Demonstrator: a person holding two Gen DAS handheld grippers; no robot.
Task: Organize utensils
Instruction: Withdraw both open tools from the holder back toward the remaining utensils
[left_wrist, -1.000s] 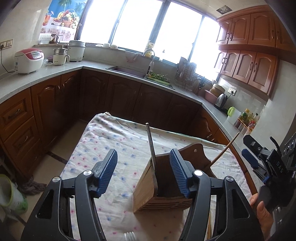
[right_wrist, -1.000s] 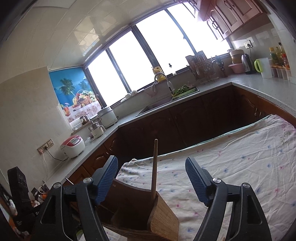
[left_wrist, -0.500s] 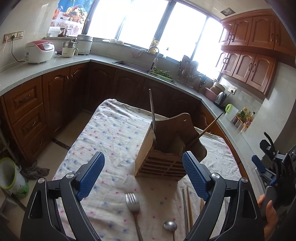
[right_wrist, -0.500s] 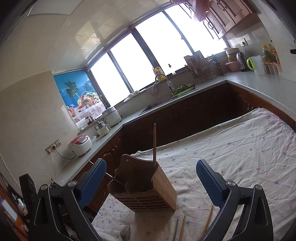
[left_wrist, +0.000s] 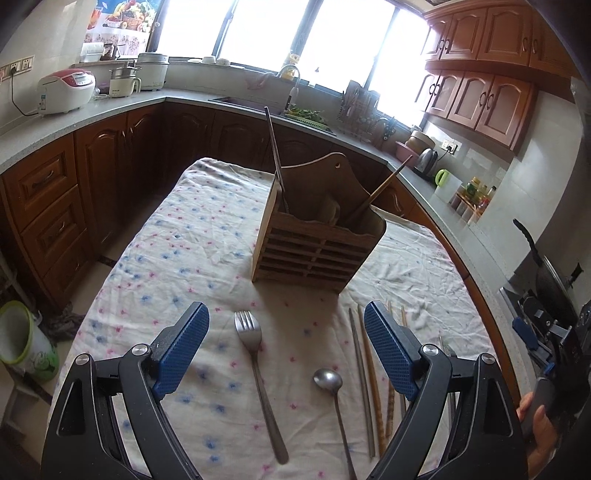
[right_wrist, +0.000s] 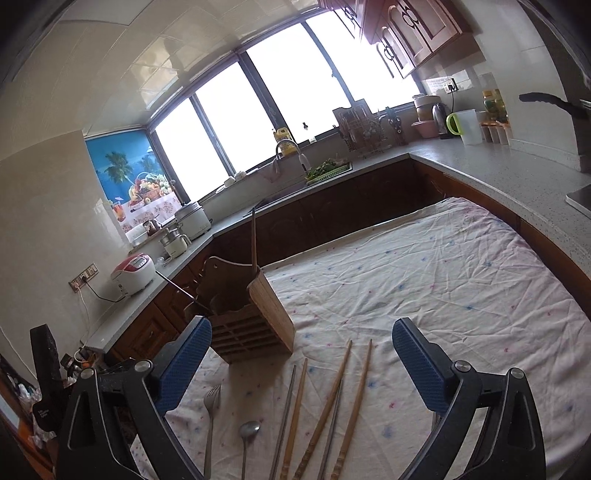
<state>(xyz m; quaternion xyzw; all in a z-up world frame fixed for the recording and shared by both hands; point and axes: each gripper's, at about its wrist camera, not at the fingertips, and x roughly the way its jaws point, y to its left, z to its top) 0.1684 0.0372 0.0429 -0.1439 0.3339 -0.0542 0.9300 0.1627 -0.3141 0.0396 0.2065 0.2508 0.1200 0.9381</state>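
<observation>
Blown-out window (left_wrist: 266, 33) backlight, dim cabinets (left_wrist: 122, 155), heavy fisheye-edge warping.

The left gripper's right finger (left_wrist: 388, 350) is covering part of the chopsticks (left_wrist: 371, 384) lying beside it, and a second fork (left_wrist: 447, 349) is peeking out behind that arm. In the right wrist view, the spoon (right_wrist: 246, 443) and fork (right_wrist: 210, 417) handles are running off the near edge. The holder (left_wrist: 314, 243) walls are hiding the lower ends of the utensils standing inside.

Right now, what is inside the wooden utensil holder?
The wooden utensil holder has a metal chopstick on its left and a wooden chopstick on its right, both leaning. Its walls hide their lower ends and anything deeper.
</observation>
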